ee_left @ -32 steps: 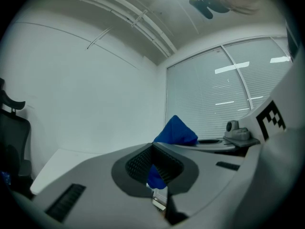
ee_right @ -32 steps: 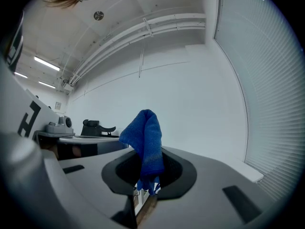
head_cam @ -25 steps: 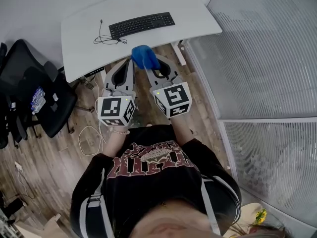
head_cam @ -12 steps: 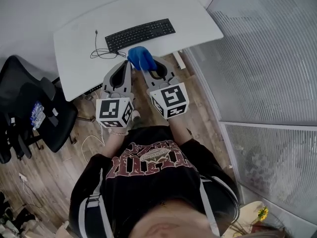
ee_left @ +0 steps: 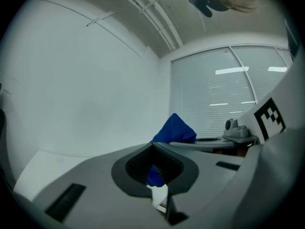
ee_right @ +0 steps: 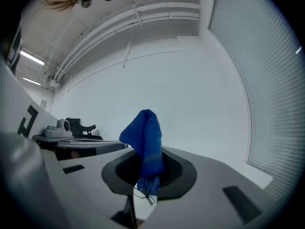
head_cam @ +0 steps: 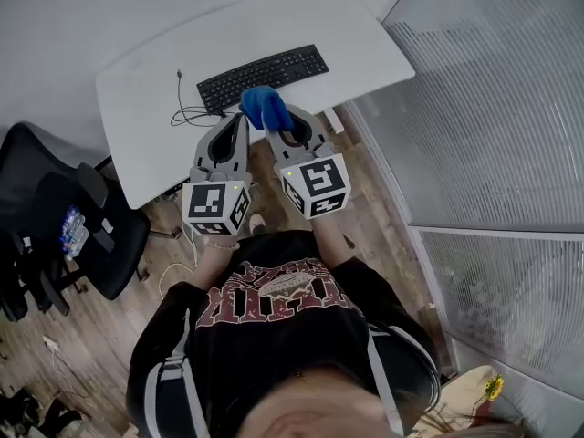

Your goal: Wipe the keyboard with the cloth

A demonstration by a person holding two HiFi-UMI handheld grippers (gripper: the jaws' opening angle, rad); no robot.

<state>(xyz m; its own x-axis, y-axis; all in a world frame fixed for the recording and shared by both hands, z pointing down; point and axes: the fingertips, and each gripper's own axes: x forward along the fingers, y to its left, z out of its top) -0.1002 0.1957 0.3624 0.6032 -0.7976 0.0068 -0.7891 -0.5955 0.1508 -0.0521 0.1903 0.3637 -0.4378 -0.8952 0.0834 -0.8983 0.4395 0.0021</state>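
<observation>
— Where's the blue cloth [head_cam: 265, 108]?
— Bunched in the right gripper's [head_cam: 285, 128] jaws, over the near edge of the white desk [head_cam: 365, 35], just short of the black keyboard [head_cam: 263, 78].
— And the left gripper [head_cam: 234, 126]?
— Just left of it, jaws together. An office chair [head_cam: 64, 217] stands at the far left.
</observation>
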